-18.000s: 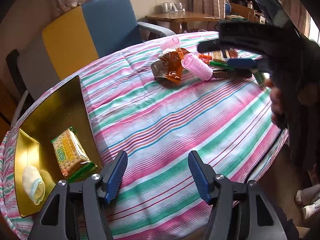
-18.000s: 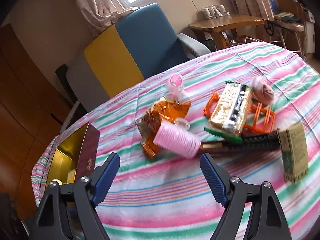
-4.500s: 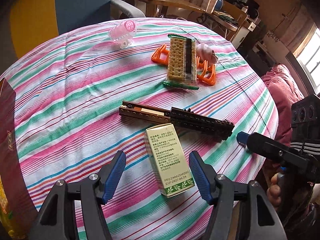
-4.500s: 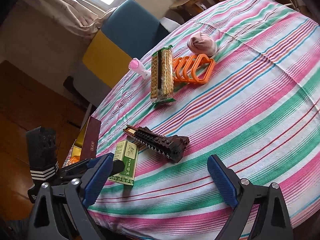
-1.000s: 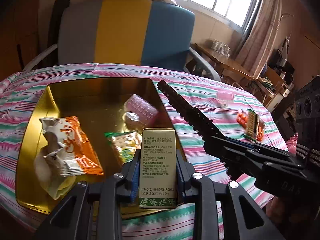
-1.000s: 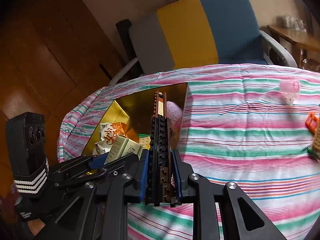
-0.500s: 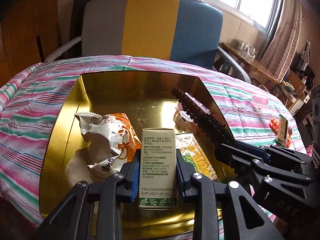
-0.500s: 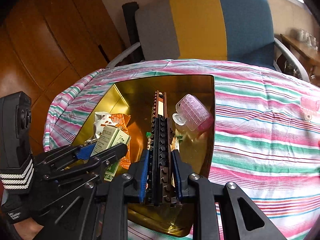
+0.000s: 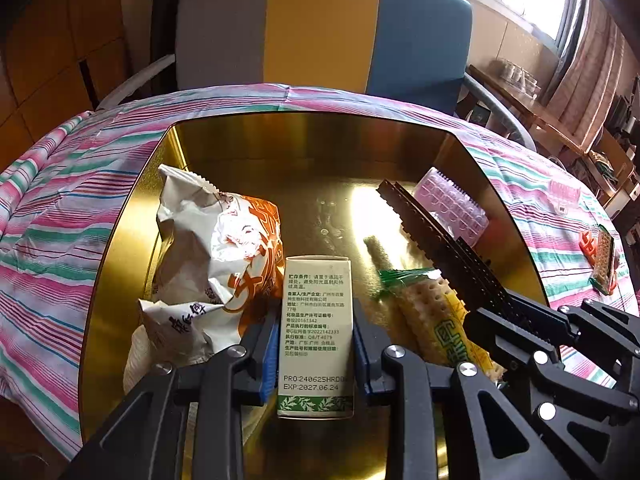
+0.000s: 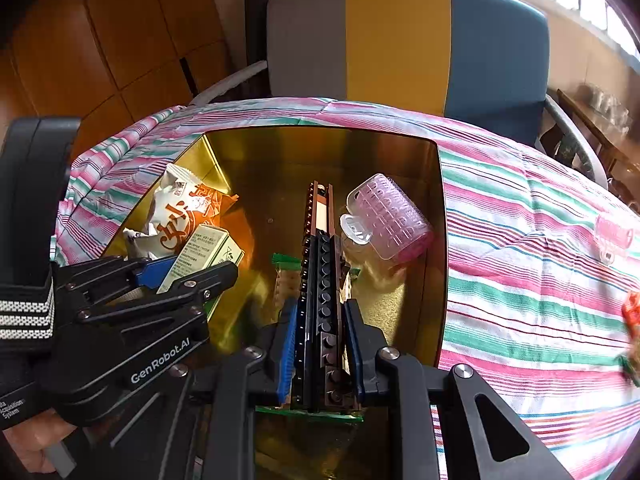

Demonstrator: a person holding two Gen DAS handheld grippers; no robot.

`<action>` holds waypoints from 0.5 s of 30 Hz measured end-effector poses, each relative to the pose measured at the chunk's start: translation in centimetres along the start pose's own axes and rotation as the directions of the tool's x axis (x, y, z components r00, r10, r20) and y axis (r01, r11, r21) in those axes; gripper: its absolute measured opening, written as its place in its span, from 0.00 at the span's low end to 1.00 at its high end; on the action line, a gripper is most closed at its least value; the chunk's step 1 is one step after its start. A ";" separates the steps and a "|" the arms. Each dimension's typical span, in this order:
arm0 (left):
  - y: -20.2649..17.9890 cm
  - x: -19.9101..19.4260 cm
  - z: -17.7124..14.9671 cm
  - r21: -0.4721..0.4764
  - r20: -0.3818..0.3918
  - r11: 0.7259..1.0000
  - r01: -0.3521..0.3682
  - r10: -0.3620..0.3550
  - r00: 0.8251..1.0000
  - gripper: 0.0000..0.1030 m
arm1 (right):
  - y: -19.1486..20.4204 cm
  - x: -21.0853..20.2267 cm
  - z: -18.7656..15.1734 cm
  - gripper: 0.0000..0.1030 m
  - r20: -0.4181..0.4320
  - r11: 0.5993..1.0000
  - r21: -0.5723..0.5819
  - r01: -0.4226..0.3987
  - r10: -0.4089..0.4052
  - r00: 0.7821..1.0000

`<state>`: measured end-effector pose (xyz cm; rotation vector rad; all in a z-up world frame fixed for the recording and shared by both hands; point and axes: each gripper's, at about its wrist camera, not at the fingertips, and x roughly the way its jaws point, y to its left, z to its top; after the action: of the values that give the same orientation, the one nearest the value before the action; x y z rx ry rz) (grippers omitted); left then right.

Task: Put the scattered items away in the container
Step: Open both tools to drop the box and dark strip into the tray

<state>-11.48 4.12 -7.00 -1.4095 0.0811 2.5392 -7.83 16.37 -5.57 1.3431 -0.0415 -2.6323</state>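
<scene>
While earlier over table, left tool (image 9: 315,344) clamps box (image 9: 316,336), right tool (image 10: 320,344) brick bar (image 10: 322,300), above tin (image 9: 312,136).

Two pink hair rollers (image 10: 390,222), two cracker packs (image 9: 434,322), one snack bag (image 9: 218,248), one carton (image 9: 316,336)

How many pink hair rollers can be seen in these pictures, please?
2. One pink hair roller lies inside the gold tray, at its right wall. The other pink roller lies on the striped tablecloth, right of the tray. Others may be hidden.
</scene>
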 end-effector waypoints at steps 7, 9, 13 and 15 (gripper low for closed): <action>-0.1 -1.3 -0.1 -0.005 0.034 1.000 -0.014 0.014 0.999 0.36 | 0.7 0.8 -0.3 0.22 -0.021 1.000 -0.016 0.018 -0.018 1.000; -0.2 -1.7 -0.3 0.000 0.041 1.000 -0.018 0.018 0.999 0.39 | 0.8 0.8 -0.5 0.23 -0.018 1.000 -0.019 0.020 -0.021 1.000; -0.4 -2.5 -0.7 -0.008 0.055 1.000 -0.028 0.028 0.998 0.43 | 0.8 0.3 -0.8 0.23 -0.011 1.000 -0.019 0.021 -0.021 1.000; -0.5 -3.1 -1.0 -0.016 0.064 0.999 -0.036 0.037 0.997 0.44 | 0.8 0.1 -1.0 0.25 -0.006 1.000 -0.017 0.023 -0.023 1.000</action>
<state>-8.98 3.89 -4.88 -1.3415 0.0777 2.6176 -6.96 15.64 -6.11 1.3548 -0.0033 -2.6415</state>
